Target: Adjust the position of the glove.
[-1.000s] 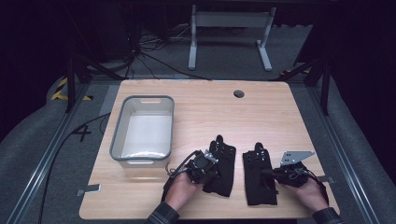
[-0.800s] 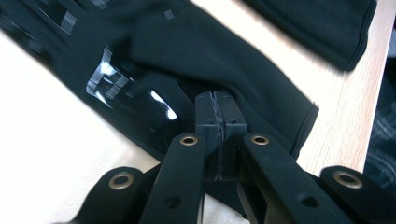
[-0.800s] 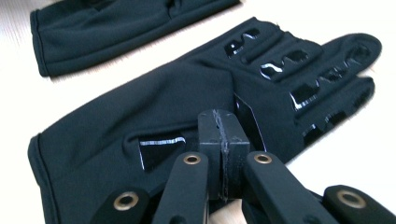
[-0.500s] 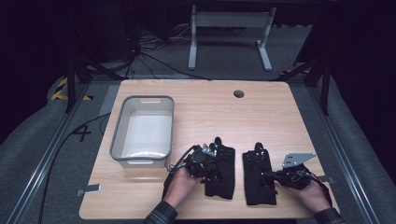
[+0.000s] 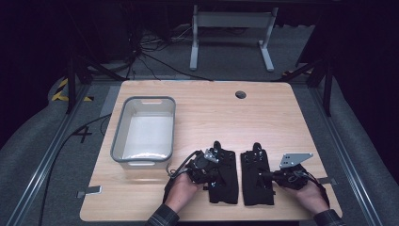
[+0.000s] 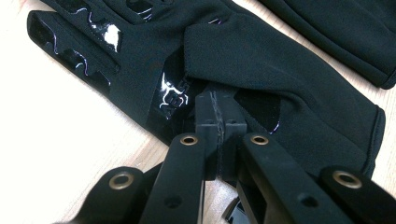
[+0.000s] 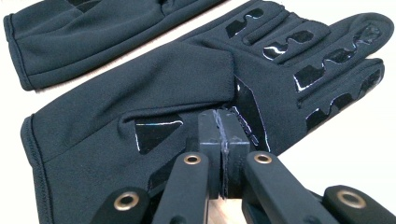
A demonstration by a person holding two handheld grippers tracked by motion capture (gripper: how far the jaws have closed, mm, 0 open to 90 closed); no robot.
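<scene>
**Both grippers closed at the edges of two black gloves**

A wooden table (image 5: 282, 122) carries two black gloves side by side near its front edge, fingers pointing away from the person. The left glove (image 5: 225, 176) and the right glove (image 5: 256, 179) lie flat, close together with a narrow strip of tabletop between them. Glossy grip patches show on the palm and fingers of each.

The left gripper (image 5: 212, 175) sits at the outer edge of the left glove. In the left gripper view, its jaws are pressed together with a fold of the glove (image 6: 243, 70) rising just past their tips; whether cloth is pinched between them cannot be told.

The right gripper (image 5: 264, 175) sits at the outer edge of the right glove. In the right gripper view, its jaws are likewise pressed together against the glove's palm (image 7: 154, 107); a grasp cannot be confirmed.

A grey plastic bin (image 5: 118, 141) stands at the table's left, apart from the gloves.
</scene>
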